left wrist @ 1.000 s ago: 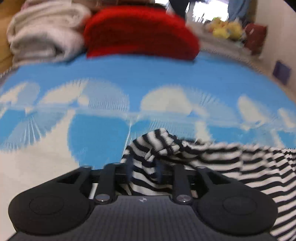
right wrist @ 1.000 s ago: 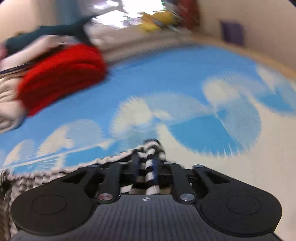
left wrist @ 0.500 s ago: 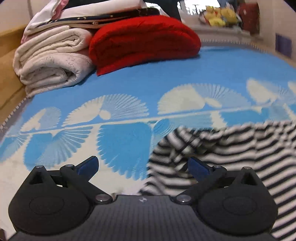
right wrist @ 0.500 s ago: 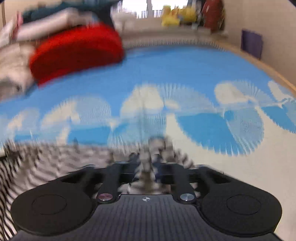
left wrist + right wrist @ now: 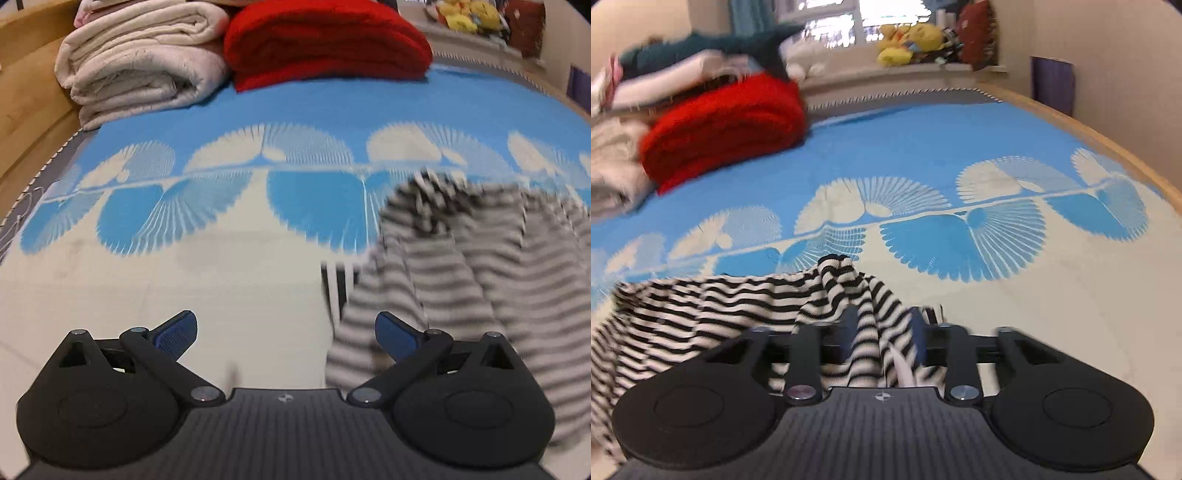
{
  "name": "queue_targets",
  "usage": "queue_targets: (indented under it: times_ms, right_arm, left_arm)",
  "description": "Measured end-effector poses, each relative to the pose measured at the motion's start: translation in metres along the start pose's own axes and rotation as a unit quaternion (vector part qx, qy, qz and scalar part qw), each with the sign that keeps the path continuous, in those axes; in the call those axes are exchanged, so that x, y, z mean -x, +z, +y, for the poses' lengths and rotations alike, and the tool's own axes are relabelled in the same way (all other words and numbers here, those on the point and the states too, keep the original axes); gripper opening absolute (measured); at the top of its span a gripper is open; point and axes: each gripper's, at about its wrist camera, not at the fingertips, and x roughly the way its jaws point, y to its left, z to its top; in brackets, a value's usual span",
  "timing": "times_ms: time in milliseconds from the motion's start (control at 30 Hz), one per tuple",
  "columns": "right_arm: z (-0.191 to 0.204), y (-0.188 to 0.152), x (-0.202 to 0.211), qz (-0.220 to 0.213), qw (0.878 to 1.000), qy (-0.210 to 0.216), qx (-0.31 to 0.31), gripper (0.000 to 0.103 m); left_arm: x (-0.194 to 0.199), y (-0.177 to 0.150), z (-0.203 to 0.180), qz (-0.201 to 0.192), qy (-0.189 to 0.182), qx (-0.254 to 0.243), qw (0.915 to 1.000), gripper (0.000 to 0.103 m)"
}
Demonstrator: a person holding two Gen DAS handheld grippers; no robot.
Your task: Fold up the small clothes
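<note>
A black-and-white striped garment (image 5: 480, 258) lies bunched on the blue-and-cream bed cover (image 5: 221, 277), at the right of the left wrist view and blurred there. My left gripper (image 5: 284, 321) is wide open over bare cream cover, with nothing between its blue pads (image 5: 177, 332); the garment's edge is beside its right finger. In the right wrist view, a gathered fold of the striped garment (image 5: 701, 306) runs between the fingers of my right gripper (image 5: 882, 314). Its jaws are opening, and the cloth sits loosely in the gap. The rest of the garment trails to the left.
A folded red blanket (image 5: 325, 40) and a cream rolled blanket (image 5: 140, 62) sit at the far end of the bed. A wooden bed frame (image 5: 29, 92) runs along the left. Yellow plush toys (image 5: 908, 40) sit on a far ledge, and a wall (image 5: 1108, 74) borders the right.
My left gripper let go of the striped cloth, opened wide and drew back and to the left. My right gripper's fingers have parted around the fold they were pinching.
</note>
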Motion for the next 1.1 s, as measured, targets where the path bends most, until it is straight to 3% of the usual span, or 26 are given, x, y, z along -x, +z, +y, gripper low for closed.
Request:
queue_targets:
  times_ms: [100,233,367,533,667,767,800,833,867,900,933,1000,1100]
  right_arm:
    - [-0.016,-0.030,0.034,-0.003,1.000,0.007,-0.010,0.051]
    - [-0.037,-0.074,0.042,0.062,0.998,-0.017,-0.021,0.051]
    - [-0.037,-0.078,0.041,0.063,0.998,-0.018,0.005,0.054]
    - [-0.029,-0.085,0.022,0.086,0.994,-0.051,0.051,0.054]
    - [-0.015,-0.085,0.017,0.072,0.993,-0.048,0.083,0.054]
    - [-0.008,-0.089,-0.001,0.096,0.985,-0.066,0.124,0.051]
    - [-0.007,-0.089,-0.005,0.106,0.984,-0.070,0.129,0.041]
    - [-0.008,-0.088,-0.006,0.111,0.984,-0.070,0.125,0.036]
    - [-0.010,-0.086,-0.005,0.110,0.985,-0.069,0.116,0.033]
    - [-0.013,-0.084,-0.003,0.106,0.987,-0.065,0.104,0.020]
    - [-0.017,-0.082,0.001,0.100,0.989,-0.059,0.089,0.011]
    - [-0.027,-0.079,0.007,0.090,0.993,-0.052,0.062,0.007]
    - [-0.044,-0.076,0.019,0.068,0.996,-0.052,0.024,0.005]
  left_arm:
    - [0.015,-0.024,-0.013,0.021,0.017,-0.039,0.9989,0.103]
    - [0.039,-0.058,-0.017,0.030,0.015,-0.058,0.9978,0.103]
    - [0.033,-0.077,-0.015,0.048,0.012,-0.053,0.9973,0.103]
    - [0.029,-0.076,-0.021,0.030,-0.017,-0.052,0.9981,0.103]
    - [0.011,-0.072,-0.035,0.054,-0.037,-0.059,0.9961,0.103]
    - [0.000,-0.071,-0.049,0.060,-0.038,-0.073,0.9948,0.102]
    - [0.001,-0.070,-0.053,0.049,-0.036,-0.081,0.9949,0.091]
    - [0.004,-0.069,-0.057,0.035,-0.045,-0.087,0.9945,0.061]
    - [0.007,-0.068,-0.058,0.032,-0.071,-0.087,0.9931,0.044]
    - [0.011,-0.066,-0.057,0.032,-0.088,-0.077,0.9927,0.025]
    - [0.015,-0.066,-0.057,0.027,-0.086,-0.070,0.9935,0.020]
    - [0.020,-0.066,-0.054,0.022,-0.088,-0.067,0.9936,0.013]
    - [0.026,-0.068,-0.038,0.023,-0.097,-0.042,0.9941,0.011]
